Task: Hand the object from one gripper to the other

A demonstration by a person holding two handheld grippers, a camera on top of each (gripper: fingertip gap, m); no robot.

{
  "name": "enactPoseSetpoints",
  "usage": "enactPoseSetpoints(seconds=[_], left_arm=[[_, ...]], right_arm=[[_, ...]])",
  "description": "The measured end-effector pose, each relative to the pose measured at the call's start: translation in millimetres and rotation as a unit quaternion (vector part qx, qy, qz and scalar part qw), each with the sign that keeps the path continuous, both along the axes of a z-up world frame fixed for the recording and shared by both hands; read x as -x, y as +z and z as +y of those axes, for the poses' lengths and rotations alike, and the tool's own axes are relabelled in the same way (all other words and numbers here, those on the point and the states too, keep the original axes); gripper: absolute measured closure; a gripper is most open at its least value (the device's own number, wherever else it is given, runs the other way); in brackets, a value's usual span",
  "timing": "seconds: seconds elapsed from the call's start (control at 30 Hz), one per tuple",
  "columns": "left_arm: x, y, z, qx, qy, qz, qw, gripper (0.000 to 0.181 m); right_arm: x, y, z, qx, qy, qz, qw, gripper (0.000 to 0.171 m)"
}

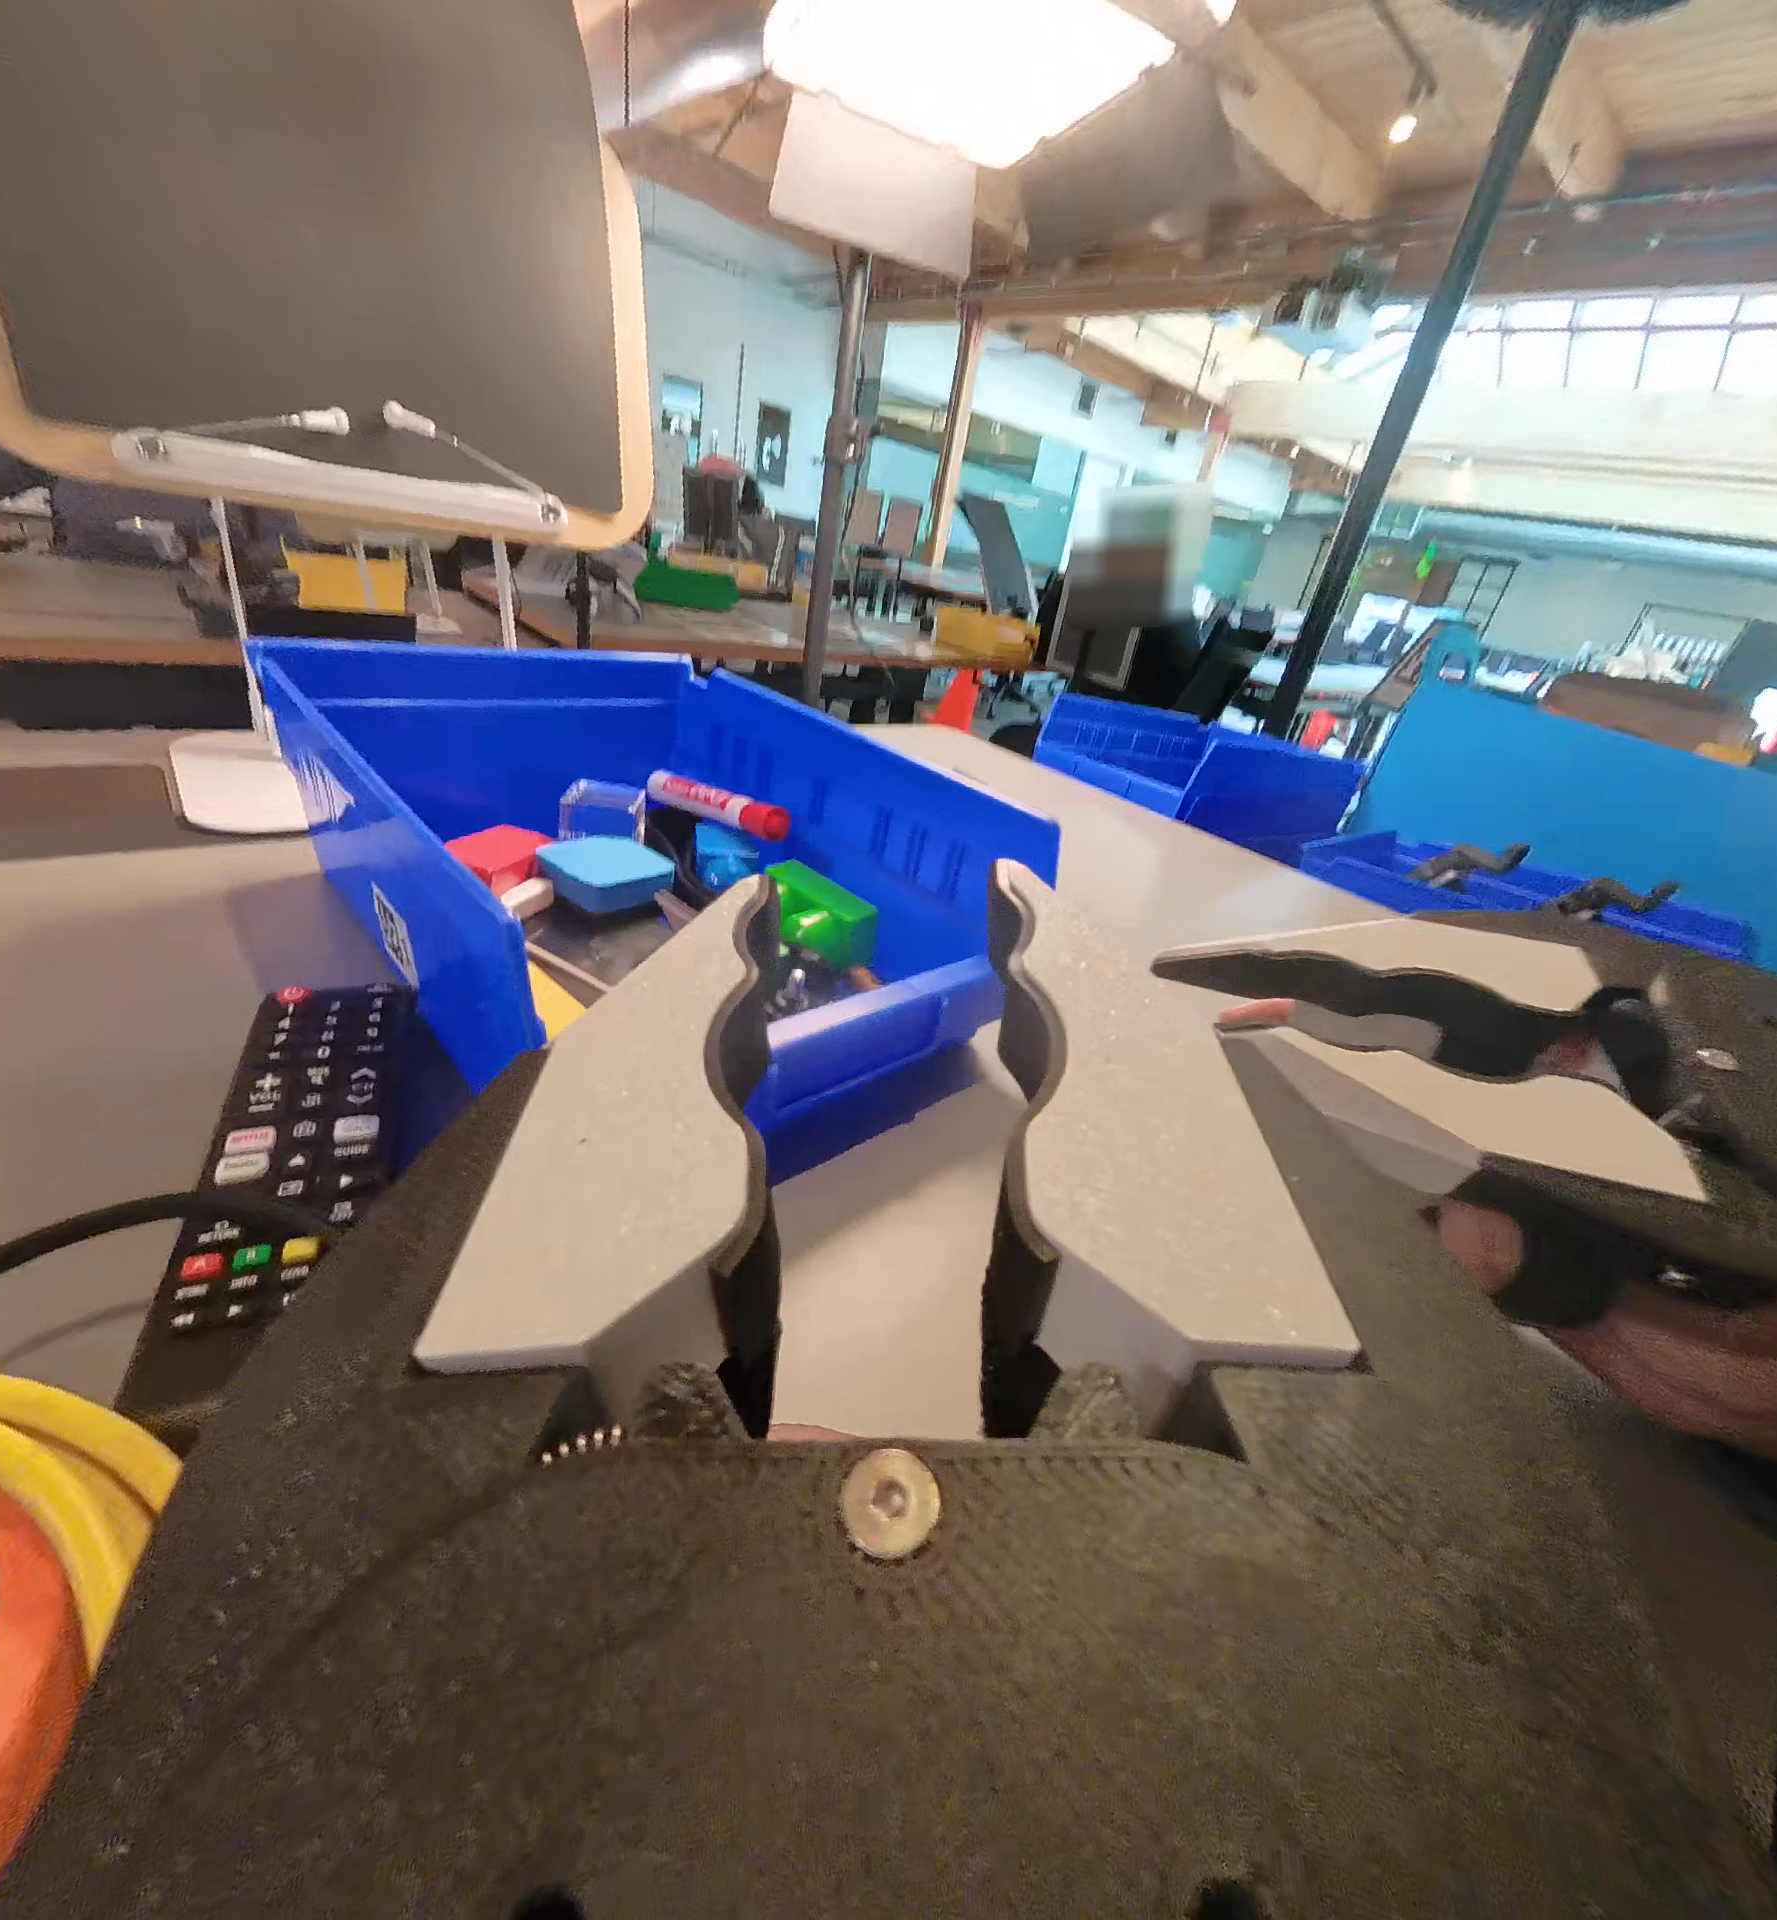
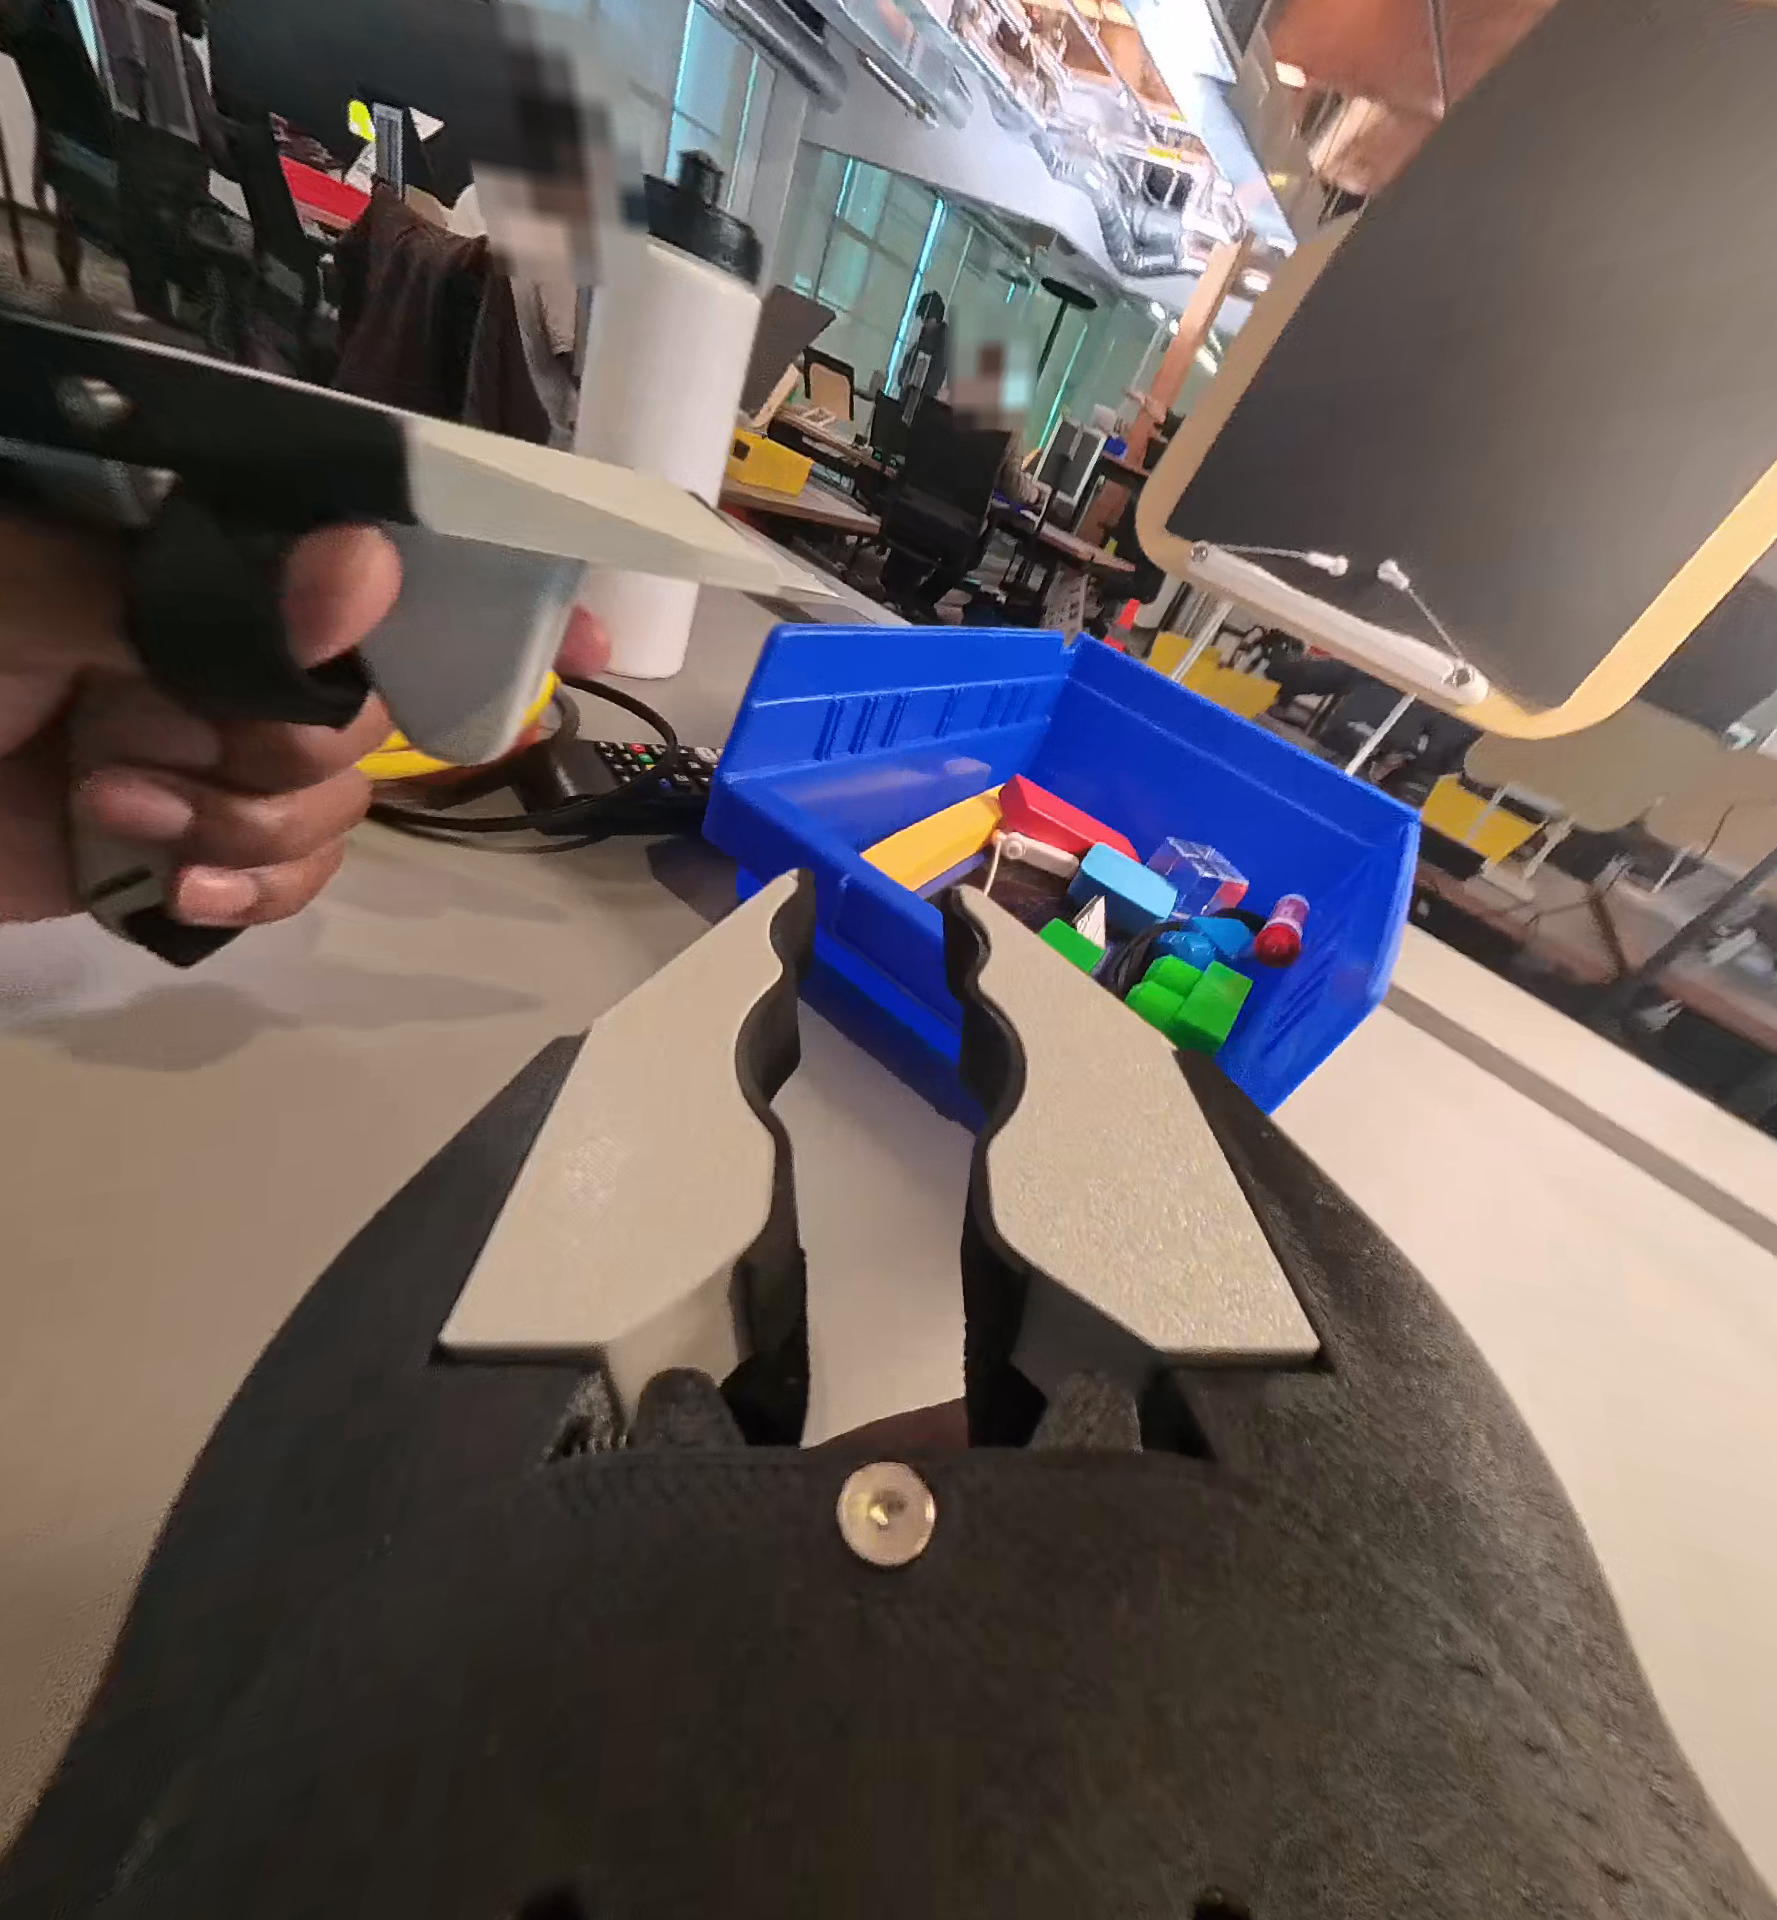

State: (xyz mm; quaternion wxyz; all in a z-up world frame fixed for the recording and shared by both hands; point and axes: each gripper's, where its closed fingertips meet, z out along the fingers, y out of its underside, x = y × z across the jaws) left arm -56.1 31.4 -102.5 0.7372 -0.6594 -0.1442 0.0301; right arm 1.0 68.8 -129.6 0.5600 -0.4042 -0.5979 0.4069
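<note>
L gripper (image 1: pixel 876 894) released, jaws apart w/ nothing between, held above the grey surface (image 1: pixel 115 956). R gripper (image 2: pixel 876 902) also released, empty, gap btwn its fingers shows bare surface. Blue bin (image 1: pixel 396 831) sits straight ahead of L gripper tips, just beyond them; from the R wrist view the same bin lies ahead and slightly to the right of R gripper. No object in either gripper; candidate objs all inside the bin: red marker (image 1: pixel 723 805) leaning at the far side, clear cube (image 1: pixel 601 810), light blue block (image 1: pixel 598 873), red block (image 1: pixel 494 854), green block (image 1: pixel 824 914) closest to L gripper tips, yellow piece (image 2: pixel 931 836) along the bin's near-left wall in R view. Which one is the task's thing, can't tell. Black remote (image 1: pixel 292 1132) lies on the surface to the left of L gripper, beside the bin's side wall, w/ black cable (image 1: pixel 63 1226) crossing near it. Orange tape roll (image 1: pixel 1 1662) and yellow roll (image 1: pixel 53 1455) at lower left of L gripper. R gripper shows to the right of L gripper in L view, tips pointing left, near it, not touching. White bottle (image 2: pixel 666 436) stands well beyond, left of the bin in R view. Dark board w/ pale wood frame (image 1: pixel 292 239) hangs above the bin.
</note>
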Motion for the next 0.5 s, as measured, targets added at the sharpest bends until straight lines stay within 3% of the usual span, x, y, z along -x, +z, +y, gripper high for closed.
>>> enactPoseSetpoints(seconds=[0.23, 0.37, 0.5], left_arm=[[15, 21, -24, -0.064, 0.062, 0.027, 0.996, 0.144], [21, 23, -30, -0.086, 0.064, 0.004, 0.994, 0.145], [22, 24, -32, -0.094, 0.066, -0.001, 0.993, 0.146]], right_arm=[[34, 40, 18, -0.02, 0.009, -0.051, 0.998, 0.144], [79, 49, 29, -0.047, 0.041, -0.165, 0.984, 0.143], [139, 35, 71, -0.098, -0.004, -0.288, 0.953, 0.137]])
